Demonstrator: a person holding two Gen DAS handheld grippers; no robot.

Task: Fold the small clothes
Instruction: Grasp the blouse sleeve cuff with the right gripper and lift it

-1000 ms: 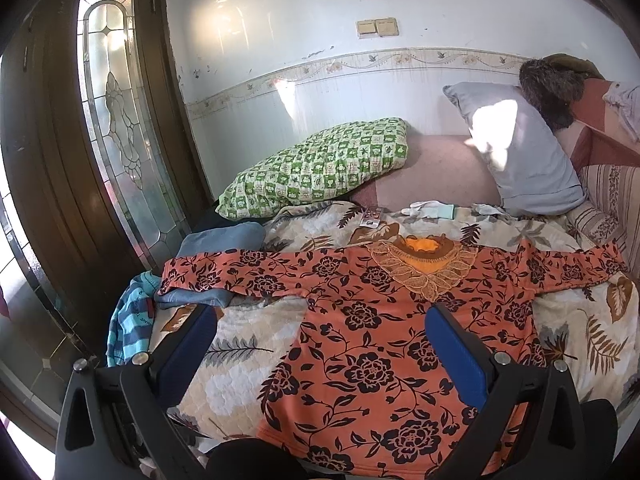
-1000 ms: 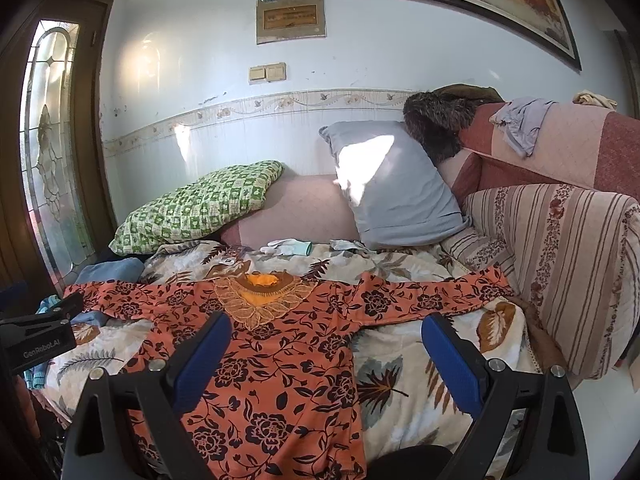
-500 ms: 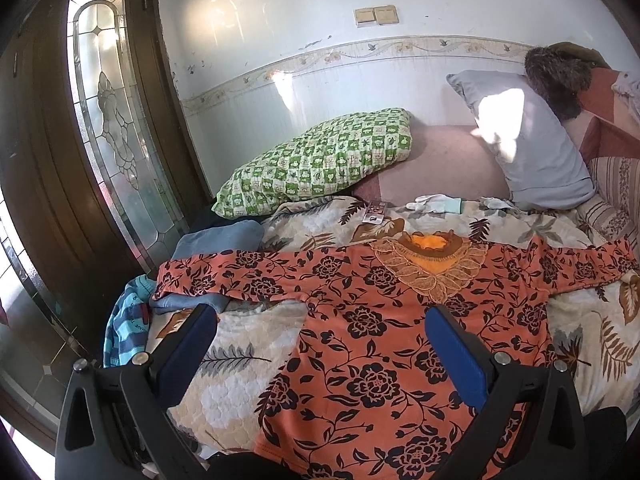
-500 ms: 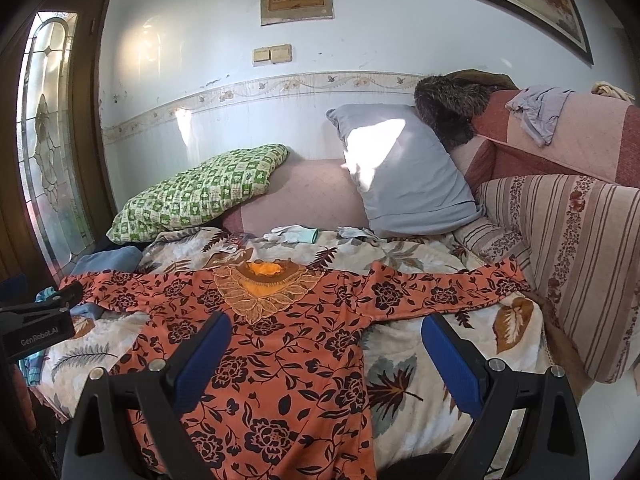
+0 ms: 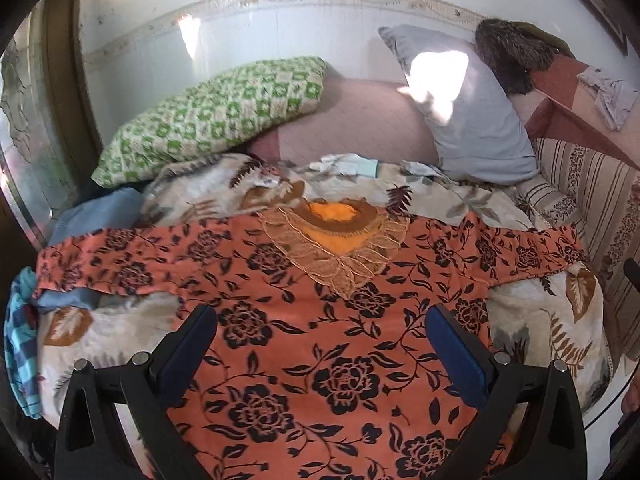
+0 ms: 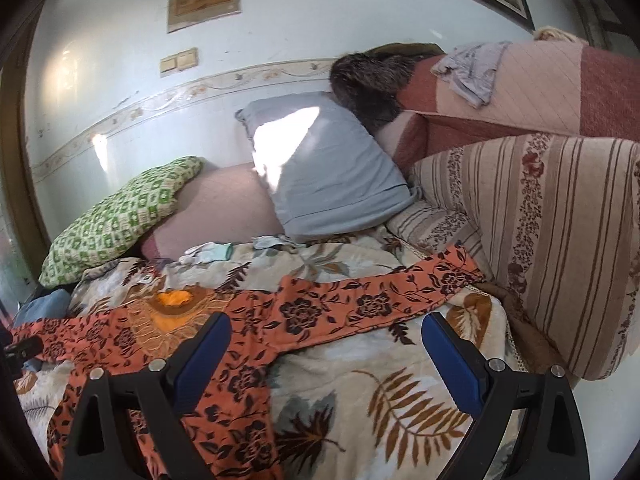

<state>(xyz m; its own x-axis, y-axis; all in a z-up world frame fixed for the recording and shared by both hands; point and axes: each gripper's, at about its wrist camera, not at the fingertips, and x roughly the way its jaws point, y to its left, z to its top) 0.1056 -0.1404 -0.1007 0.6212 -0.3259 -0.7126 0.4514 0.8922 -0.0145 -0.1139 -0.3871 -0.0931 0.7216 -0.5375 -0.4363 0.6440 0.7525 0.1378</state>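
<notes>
An orange top with black flowers (image 5: 320, 320) lies spread flat on a leaf-print blanket (image 5: 528, 312), both sleeves stretched out, embroidered neckline (image 5: 340, 236) at the far side. My left gripper (image 5: 320, 344) is open and empty above the top's body. In the right wrist view the top (image 6: 240, 360) lies at the left, its right sleeve (image 6: 384, 300) reaching toward the striped cushion. My right gripper (image 6: 326, 356) is open and empty, above the blanket (image 6: 380, 400) just below that sleeve.
A green checked pillow (image 5: 216, 116) and a grey pillow (image 5: 460, 108) lean at the back wall. A striped sofa cushion (image 6: 540, 248) stands at the right. Blue clothes (image 5: 92, 216) and a striped cloth (image 5: 20, 344) lie at the left edge. Small pale items (image 5: 348, 166) lie behind the neckline.
Both grippers have moved forward and to the right over the bed. The left one now sits over the top's body, the right one nearer the right sleeve. Both stay open.
</notes>
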